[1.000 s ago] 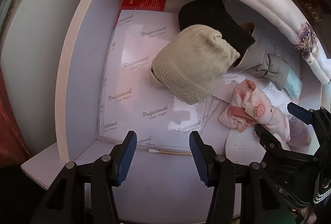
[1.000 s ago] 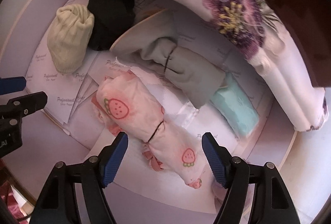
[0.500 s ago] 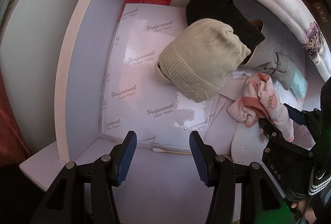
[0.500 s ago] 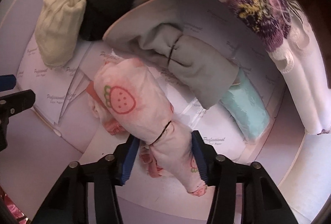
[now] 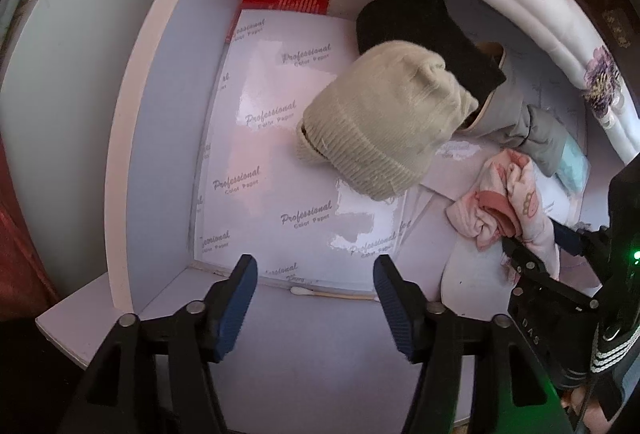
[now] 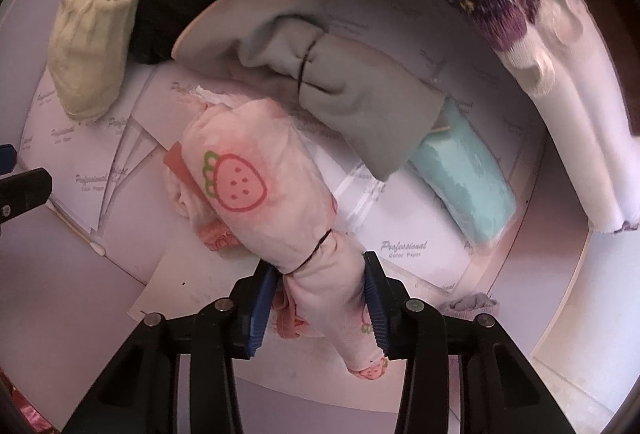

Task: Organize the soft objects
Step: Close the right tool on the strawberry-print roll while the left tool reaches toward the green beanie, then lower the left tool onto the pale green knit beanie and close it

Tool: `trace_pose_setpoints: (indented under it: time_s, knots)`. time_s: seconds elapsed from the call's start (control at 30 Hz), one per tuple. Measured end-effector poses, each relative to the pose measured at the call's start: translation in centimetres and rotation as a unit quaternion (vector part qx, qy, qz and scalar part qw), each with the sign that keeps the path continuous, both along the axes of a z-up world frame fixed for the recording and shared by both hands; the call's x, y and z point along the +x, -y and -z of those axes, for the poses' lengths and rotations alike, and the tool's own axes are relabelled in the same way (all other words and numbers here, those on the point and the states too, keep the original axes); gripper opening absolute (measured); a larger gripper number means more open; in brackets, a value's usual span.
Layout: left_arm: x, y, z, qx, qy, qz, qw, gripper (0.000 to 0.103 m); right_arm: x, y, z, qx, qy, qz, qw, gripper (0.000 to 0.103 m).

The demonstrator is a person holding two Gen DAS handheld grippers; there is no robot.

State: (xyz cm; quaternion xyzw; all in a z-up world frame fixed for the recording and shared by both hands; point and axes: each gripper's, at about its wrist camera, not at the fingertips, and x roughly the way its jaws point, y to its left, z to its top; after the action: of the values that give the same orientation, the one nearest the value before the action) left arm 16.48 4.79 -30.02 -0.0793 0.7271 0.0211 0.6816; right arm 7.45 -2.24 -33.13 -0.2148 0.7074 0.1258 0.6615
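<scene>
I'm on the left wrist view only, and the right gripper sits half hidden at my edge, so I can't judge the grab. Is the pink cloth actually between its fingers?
Observer: Yes. The right gripper is closing its jaws. Both blue pads touch the narrow tail of the pink strawberry-print cloth bundle, just below a thin black band tied round it.
Operator: Is the grey roll behind it tied too? I see only one end.
Observer: Yes. The grey cloth roll has a thin black band cinching it near its middle.
</scene>
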Motion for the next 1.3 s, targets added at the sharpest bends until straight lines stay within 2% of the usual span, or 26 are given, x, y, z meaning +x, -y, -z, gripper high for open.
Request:
trace_pose_setpoints:
  time_s: [0.2,0.33,0.5,0.63,0.77,0.83,0.9,1.1,1.17,1.3]
  knots:
    - [0.5,0.4,-0.8,-0.004,0.032,0.008,0.9994,0.07,1.4,0.1,0.5,0.005,-0.002,0.011,1.0,0.043]
    - [1.6,1.2,-1.6,0.008,0.068,0.023,0.9974,0.076,1.8,0.8,0.2,0.008,-0.005,0.018,1.0,0.044]
    - [3.1,2.0,-2.1,0.01,0.098,0.038,0.9944,0.076,2.0,1.4,0.6,0.013,-0.009,0.024,1.0,0.044]
    - [4.4,2.6,-1.3,0.016,0.094,0.044,0.9945,0.076,2.1,1.6,0.9,0.013,-0.009,0.024,1.0,0.044]
    - [5.6,2.5,-0.6,0.003,0.091,0.031,0.9954,0.076,2.1,1.6,1.4,0.014,-0.009,0.024,1.0,0.044]
    - [5.9,2.5,-0.2,-0.01,0.09,0.029,0.9955,0.069,2.2,1.8,1.7,0.015,-0.009,0.026,1.0,0.044]
    - [5.5,2.2,-0.1,-0.013,0.094,0.03,0.9951,0.067,2.0,2.0,2.3,0.016,-0.008,0.026,0.999,0.044]
    - [5.4,1.6,-0.8,-0.034,0.098,0.024,0.9943,0.061,1.8,2.5,1.8,0.021,-0.004,0.033,0.999,0.043]
    - [5.1,1.6,-1.1,-0.033,0.095,0.026,0.9946,0.061,1.8,2.7,1.5,0.022,-0.002,0.034,0.999,0.043]
    - [3.9,2.0,-1.7,-0.004,0.09,0.044,0.995,0.061,1.5,2.7,1.5,0.022,0.002,0.032,0.999,0.042]
